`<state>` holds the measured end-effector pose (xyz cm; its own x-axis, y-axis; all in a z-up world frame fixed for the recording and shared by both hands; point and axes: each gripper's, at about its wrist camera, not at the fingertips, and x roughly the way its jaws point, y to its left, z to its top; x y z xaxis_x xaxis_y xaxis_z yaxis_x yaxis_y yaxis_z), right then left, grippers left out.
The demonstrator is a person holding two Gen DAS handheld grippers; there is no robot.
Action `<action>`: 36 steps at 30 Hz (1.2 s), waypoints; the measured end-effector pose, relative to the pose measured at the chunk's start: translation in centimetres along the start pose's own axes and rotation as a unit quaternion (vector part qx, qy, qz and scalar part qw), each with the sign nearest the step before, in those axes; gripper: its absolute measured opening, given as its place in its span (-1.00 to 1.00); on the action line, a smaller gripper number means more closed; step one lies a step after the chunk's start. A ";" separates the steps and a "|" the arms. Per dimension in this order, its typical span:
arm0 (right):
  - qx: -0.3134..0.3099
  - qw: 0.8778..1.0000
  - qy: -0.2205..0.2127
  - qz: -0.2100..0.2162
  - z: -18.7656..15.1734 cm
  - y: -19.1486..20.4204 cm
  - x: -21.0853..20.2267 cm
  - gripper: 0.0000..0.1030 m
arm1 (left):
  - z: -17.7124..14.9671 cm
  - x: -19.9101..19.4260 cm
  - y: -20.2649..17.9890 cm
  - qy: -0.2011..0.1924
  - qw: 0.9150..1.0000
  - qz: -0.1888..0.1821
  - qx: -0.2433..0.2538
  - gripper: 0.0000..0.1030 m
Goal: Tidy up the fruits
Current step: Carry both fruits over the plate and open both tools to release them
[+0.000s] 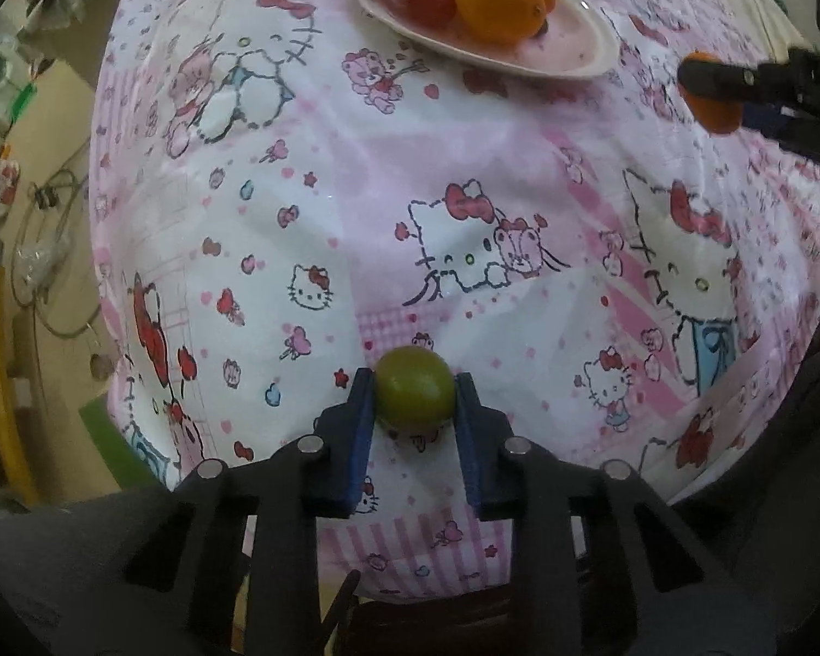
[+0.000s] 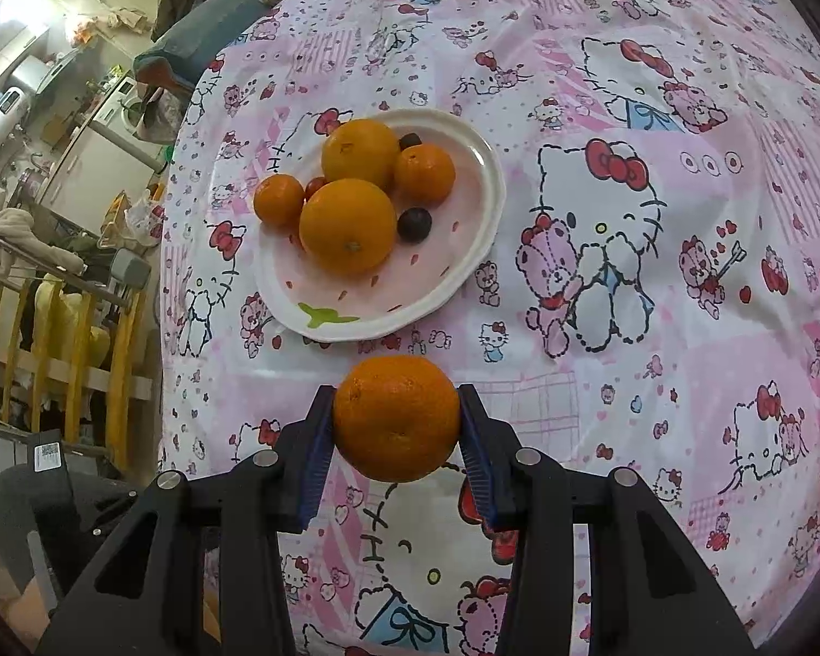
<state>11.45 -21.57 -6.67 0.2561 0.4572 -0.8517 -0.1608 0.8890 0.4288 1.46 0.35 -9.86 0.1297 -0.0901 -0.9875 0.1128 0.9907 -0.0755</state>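
Observation:
My left gripper (image 1: 414,391) is shut on a green round fruit (image 1: 414,387) and holds it above the tablecloth. My right gripper (image 2: 396,418) is shut on an orange (image 2: 396,418) and holds it just in front of a white plate (image 2: 464,273). The plate holds several oranges (image 2: 347,224), two dark plums (image 2: 414,224) and a small red fruit. The same plate (image 1: 574,49) shows at the top of the left wrist view, with the right gripper and its orange (image 1: 713,109) at the far right.
A pink and white cartoon-cat tablecloth (image 1: 355,191) covers the whole table. Beyond the table's left edge (image 2: 164,328) are a wooden railing (image 2: 82,328), appliances and clutter.

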 end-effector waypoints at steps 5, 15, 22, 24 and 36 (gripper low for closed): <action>0.010 1.000 -0.003 0.003 0.3 -0.5 -0.1 -0.13 | 0.1 -1.2 1.7 -0.009 1.000 -0.015 -0.020 -0.55; 0.039 0.999 -0.027 0.023 3.0 -1.4 -1.0 -0.13 | 6.3 -6.0 0.8 -0.092 0.996 0.002 0.005 -0.55; 0.047 0.998 -0.038 0.027 5.1 -1.8 -0.7 -0.13 | 11.4 -5.7 -0.8 -0.099 0.995 0.005 0.015 -0.55; 0.051 0.998 -0.039 0.029 5.6 -2.1 -0.5 -0.13 | 12.2 -5.3 -1.1 -0.100 0.995 0.009 0.021 -0.55; 0.062 0.998 -0.020 0.019 7.9 -3.2 3.3 -0.12 | 16.6 -2.3 -1.2 -0.092 0.996 0.008 0.016 -0.55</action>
<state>20.37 -22.68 -8.42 0.2895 0.4890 -0.8228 -0.0534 0.8666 0.4962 17.34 -2.26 -5.17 0.3106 -0.0942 -0.9458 0.1402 0.9887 -0.0525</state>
